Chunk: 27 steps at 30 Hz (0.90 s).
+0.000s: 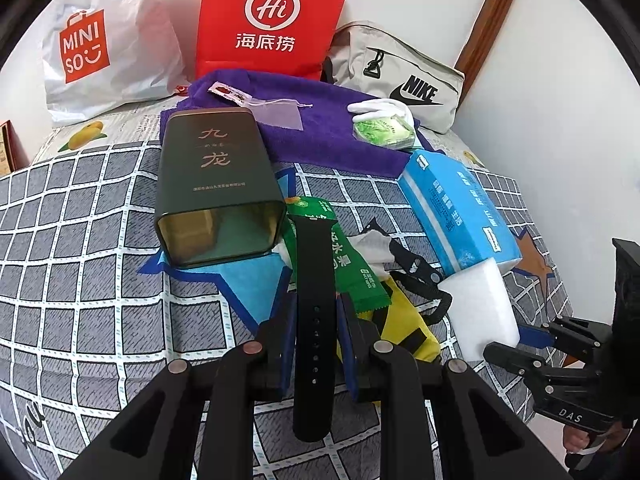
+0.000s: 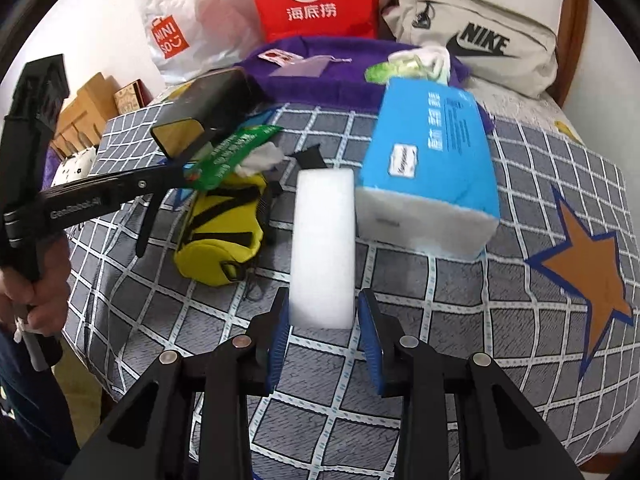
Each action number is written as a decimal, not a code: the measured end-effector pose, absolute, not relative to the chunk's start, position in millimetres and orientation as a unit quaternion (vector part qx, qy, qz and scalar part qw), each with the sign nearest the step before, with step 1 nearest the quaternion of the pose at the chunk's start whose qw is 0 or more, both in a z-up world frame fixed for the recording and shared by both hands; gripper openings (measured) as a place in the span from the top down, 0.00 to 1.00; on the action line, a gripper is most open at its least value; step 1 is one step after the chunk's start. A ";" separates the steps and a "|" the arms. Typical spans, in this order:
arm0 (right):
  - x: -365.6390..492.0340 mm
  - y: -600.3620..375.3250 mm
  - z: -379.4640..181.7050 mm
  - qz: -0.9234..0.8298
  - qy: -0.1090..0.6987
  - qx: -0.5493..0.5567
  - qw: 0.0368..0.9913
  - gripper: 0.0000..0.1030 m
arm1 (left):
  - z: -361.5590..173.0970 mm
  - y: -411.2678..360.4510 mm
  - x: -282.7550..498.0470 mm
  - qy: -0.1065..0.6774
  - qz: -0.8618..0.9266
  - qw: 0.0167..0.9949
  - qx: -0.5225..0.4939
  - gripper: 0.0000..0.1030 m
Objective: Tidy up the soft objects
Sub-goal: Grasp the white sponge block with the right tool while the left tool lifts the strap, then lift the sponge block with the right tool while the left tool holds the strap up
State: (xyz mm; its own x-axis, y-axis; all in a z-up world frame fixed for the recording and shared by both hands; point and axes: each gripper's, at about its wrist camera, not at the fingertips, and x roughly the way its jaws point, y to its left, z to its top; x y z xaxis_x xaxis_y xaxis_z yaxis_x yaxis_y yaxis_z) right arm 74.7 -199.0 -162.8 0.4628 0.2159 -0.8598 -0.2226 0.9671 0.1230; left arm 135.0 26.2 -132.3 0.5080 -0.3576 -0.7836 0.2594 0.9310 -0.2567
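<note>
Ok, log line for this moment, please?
left gripper: shut on black watch strap | right gripper: shut on white foam block | tea tin: open, on its side

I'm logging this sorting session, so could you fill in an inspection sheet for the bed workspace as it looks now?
Surface: bed cover, grey checks with star patches, rumpled.
Job's things: black strap in the left tongs; white foam block between the right tongs; blue tissue pack beside it; purple towel at the back.
Clutter: dark tin lying open, green wrapper, yellow pouch, white glove.
Grippers: left tongs shut on the strap; right tongs astride the block's near end, whether the pads press it is unclear.
Cables: nothing seen.
Surroundings: white shopping bag, red bag, grey sports bag against the wall.
</note>
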 end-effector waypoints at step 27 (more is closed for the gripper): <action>96.1 -192.3 -121.0 0.137 0.457 -0.033 0.878 0.70 | -95.7 28.3 140.0 0.440 -0.192 0.876 -0.052 0.86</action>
